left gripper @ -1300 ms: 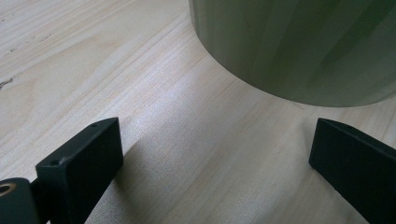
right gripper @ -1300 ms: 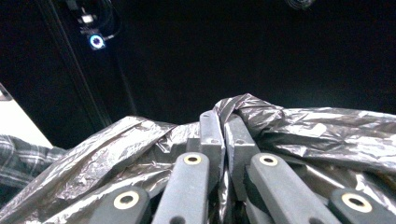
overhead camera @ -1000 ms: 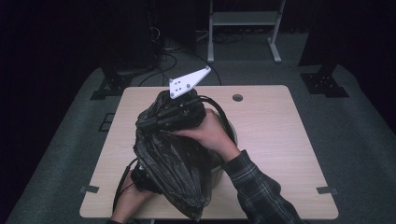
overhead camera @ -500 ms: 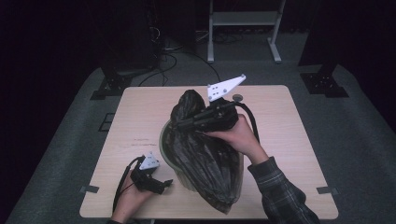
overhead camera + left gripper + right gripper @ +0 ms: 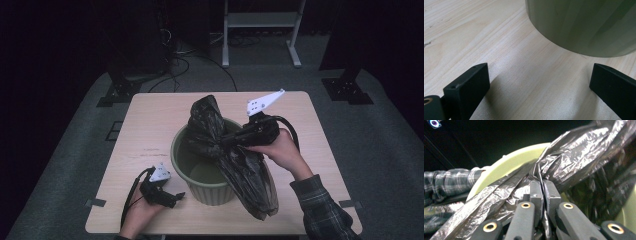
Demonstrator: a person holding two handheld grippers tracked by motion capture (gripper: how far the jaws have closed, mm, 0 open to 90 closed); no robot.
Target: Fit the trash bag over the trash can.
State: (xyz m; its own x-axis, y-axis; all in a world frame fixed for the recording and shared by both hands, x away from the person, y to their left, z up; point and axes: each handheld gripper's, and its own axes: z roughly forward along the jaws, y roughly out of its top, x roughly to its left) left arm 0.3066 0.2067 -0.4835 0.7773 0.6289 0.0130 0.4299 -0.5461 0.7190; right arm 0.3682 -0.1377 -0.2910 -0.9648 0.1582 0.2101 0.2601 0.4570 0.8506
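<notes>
Right tool (image 5: pixel 231 141) raised over bin (image 5: pixel 186 172) — clamped on black bag (image 5: pixel 250 175); left tool (image 5: pixel 176 196) low on table — agape, empty.

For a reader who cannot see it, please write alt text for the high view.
The right gripper, jaws shut, holds a black plastic bag that drapes over the far right rim of a green bin on a wooden table. The left gripper lies low on the table, beside the bin, holding nothing.
</notes>
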